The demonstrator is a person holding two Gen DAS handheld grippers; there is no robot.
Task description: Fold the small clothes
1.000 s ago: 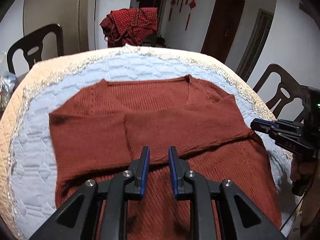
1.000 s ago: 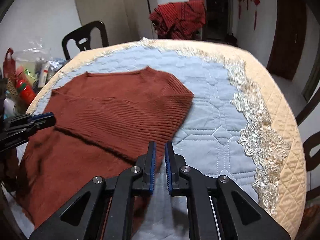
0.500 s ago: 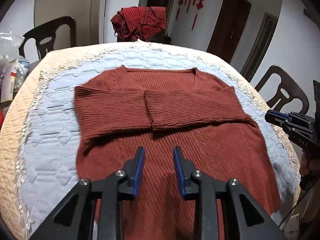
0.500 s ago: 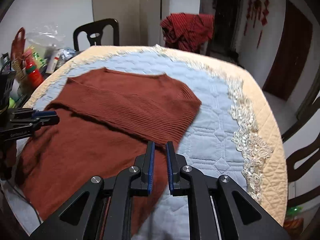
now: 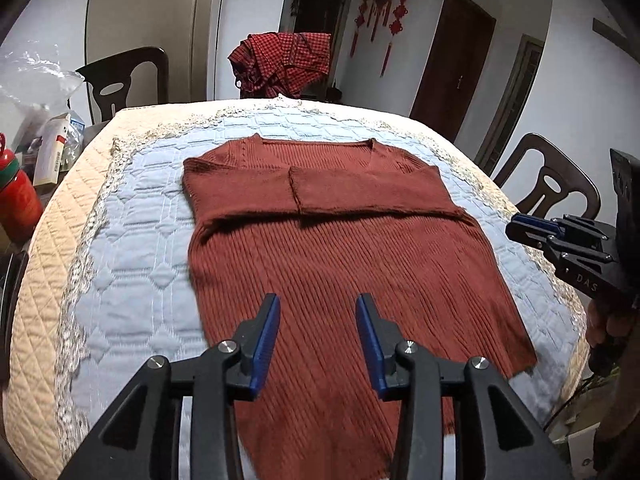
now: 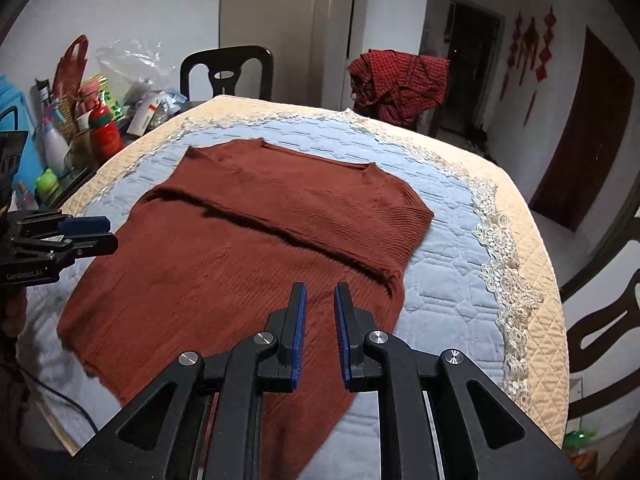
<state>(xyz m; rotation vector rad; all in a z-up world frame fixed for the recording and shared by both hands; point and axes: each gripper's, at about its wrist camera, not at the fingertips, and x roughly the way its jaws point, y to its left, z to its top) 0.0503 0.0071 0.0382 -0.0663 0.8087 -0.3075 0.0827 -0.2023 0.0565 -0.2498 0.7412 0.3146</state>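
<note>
The sweater [image 5: 340, 264] lies flat on the tabletop [image 5: 132, 248], both sleeves folded across its chest. Left claw [image 5: 316, 332] and right claw [image 6: 320, 320] hover empty, jaws just parting. A one-layer grab could drag those sleeves loose.

From my remote station, the sweater [image 5: 340, 264] has its near hem cut off by the lower picture edge and covered by the left tool [image 5: 316, 332]; I cannot see where it ends. In the right wrist view, the right tool [image 6: 320, 320] hides the cloth beneath its arms. The right tool's handle runs out of the left wrist picture, and the hand [image 5: 608, 328] holding it shows only in part. Clutter [image 6: 80, 120] beside the bench [image 6: 532, 248] has labels too small for me to read. Dark fisheye corners swallow the room's edges.
</note>
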